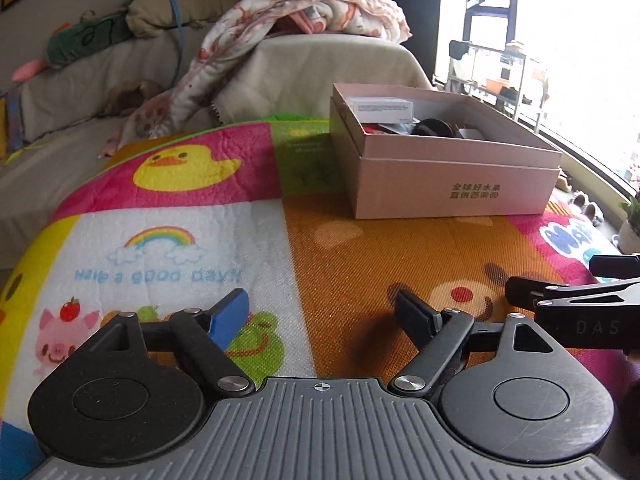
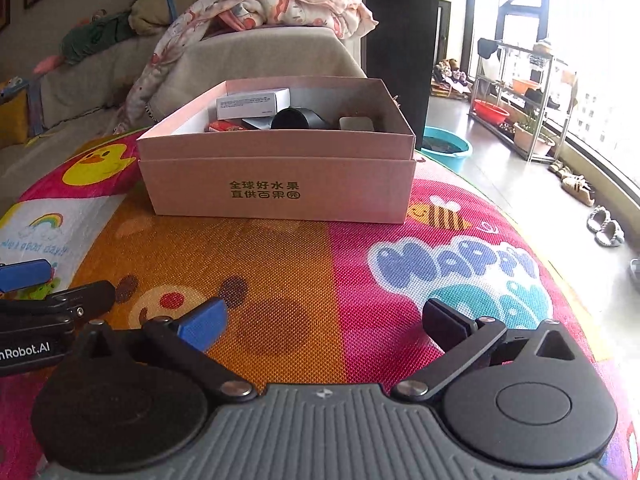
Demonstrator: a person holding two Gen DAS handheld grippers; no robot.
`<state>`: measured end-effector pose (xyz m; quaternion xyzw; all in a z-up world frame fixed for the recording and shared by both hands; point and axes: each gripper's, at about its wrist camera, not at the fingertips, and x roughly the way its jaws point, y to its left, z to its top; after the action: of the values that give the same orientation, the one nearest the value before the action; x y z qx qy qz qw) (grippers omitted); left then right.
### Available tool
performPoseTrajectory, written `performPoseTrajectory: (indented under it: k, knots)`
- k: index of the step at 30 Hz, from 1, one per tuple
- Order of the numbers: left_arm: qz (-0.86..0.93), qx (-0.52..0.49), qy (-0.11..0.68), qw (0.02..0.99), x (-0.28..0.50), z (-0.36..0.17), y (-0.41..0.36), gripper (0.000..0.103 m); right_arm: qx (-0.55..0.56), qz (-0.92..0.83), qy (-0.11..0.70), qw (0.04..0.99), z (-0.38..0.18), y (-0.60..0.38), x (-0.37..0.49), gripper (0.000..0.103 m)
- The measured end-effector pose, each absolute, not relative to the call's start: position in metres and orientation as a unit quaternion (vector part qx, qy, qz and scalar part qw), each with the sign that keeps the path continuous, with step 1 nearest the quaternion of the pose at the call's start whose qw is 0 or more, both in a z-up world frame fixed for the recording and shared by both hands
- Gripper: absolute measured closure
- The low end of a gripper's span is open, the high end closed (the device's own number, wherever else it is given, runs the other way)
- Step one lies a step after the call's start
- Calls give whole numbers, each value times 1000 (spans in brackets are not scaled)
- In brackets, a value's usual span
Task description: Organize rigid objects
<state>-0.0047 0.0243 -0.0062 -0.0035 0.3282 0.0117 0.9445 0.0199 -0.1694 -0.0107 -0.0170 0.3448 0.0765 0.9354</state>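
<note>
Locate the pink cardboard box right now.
The pink cardboard box sits open on the colourful play mat, centre in the right wrist view, before the draped sofa.

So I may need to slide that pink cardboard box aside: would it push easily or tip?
The pink box looks low and wide, so it probably slides rather than tips. The textured play mat may drag on it. Its thin card walls could flex; several items inside add some weight.

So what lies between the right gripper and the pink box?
Only bare play mat between the right gripper and the pink box, in the right wrist view.
</note>
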Motion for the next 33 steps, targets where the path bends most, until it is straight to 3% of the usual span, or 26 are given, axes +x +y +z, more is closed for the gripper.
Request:
performPoseTrajectory:
  k: [33]
  knots:
    - [9,-12,328,945,0,-8,22,14,-9,65,340,938,-12,-169,19,0]
